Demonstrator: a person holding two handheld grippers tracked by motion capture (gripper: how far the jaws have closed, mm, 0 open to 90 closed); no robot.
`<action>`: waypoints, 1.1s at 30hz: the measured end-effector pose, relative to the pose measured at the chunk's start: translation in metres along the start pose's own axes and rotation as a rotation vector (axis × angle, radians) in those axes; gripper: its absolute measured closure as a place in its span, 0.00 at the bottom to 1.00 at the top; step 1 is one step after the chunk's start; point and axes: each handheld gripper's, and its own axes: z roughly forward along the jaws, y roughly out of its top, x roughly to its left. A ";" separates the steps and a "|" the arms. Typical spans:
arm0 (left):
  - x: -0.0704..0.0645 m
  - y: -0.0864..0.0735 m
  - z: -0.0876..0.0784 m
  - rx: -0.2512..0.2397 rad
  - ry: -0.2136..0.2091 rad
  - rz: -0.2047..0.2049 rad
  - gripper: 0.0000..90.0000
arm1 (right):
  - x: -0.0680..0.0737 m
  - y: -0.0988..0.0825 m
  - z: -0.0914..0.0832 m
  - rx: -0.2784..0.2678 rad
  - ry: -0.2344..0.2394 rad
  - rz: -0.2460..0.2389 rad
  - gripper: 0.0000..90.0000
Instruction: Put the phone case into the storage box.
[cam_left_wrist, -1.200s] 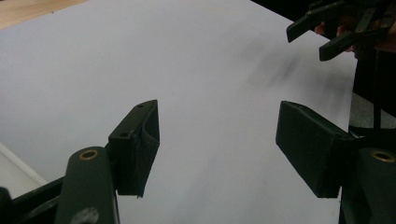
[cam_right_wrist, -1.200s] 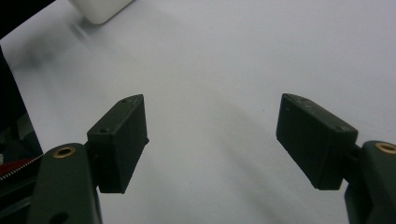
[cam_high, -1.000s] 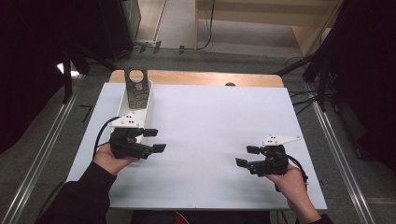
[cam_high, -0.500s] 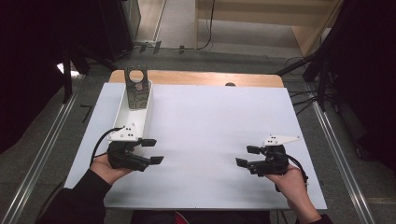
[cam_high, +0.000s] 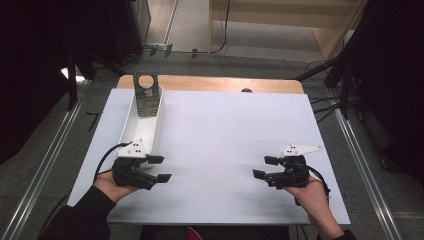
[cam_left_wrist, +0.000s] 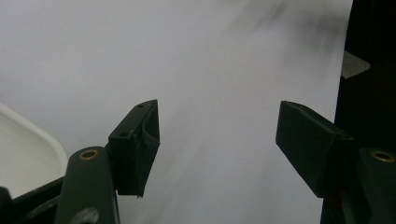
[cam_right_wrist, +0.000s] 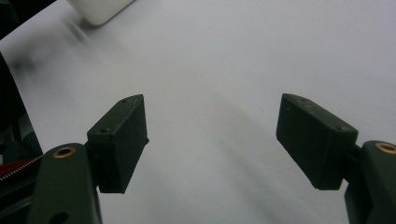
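While both hands rest at the near edge of the white table (cam_high: 225, 130):
Left gripper (cam_high: 159, 169): jaws spread wide, nothing between them, just beside the near end of the tray.
Right gripper (cam_high: 265, 167): jaws apart, empty, low over bare table, well apart from the left one.
Tray (cam_high: 131, 131): long, white, along the left side.
Card (cam_high: 147, 95): dark patterned piece with a round hole, upright at the tray's far end.

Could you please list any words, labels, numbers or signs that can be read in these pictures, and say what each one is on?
None can be read.
The dark patterned package standing in the white tray carries light markings, but they are too small and blurred to make out.
The left gripper, right gripper and white table bear no visible text.
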 end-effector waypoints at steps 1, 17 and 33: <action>0.000 -0.001 0.001 0.008 -0.003 -0.002 0.34 | 0.000 0.000 0.000 0.000 0.000 0.000 0.27; 0.004 -0.013 0.005 0.070 -0.002 0.009 0.34 | 0.000 0.000 0.000 0.000 -0.001 -0.004 0.27; 0.003 -0.014 0.007 0.086 -0.014 0.028 0.34 | 0.002 0.000 0.001 0.001 0.004 -0.008 0.27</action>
